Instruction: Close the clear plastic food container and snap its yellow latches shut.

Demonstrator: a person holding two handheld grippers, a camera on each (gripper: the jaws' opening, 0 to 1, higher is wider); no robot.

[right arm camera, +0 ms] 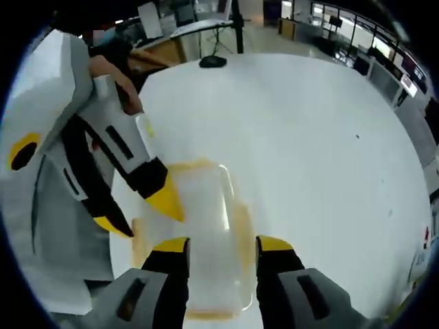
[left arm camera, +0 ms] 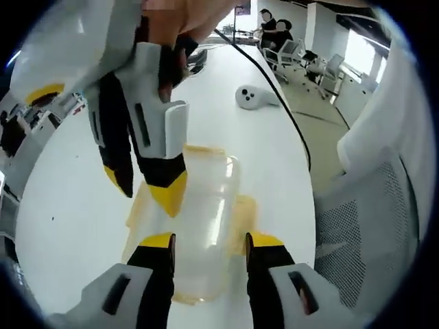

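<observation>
A clear plastic food container [left arm camera: 206,212] [right arm camera: 209,205] with yellow latches [left arm camera: 245,214] [right arm camera: 241,229] lies on the white table [left arm camera: 75,226] [right arm camera: 309,151], its lid resting on top. My left gripper [left arm camera: 211,241] is open, its yellow-tipped jaws hovering over the container's near end. It enters the right gripper view from the left as the left gripper [right arm camera: 140,214], one tip at the container's edge. My right gripper [right arm camera: 223,245] is open above the opposite end. In the left gripper view the right gripper [left arm camera: 144,190] reaches down from the upper left, one tip touching the lid.
A white round device [left arm camera: 250,96] and a black cable [left arm camera: 274,89] lie farther along the table. A grey mesh office chair [left arm camera: 370,219] stands off the table's right edge. People sit at desks in the background [left arm camera: 274,31]. A dark object [right arm camera: 212,62] rests at the far edge.
</observation>
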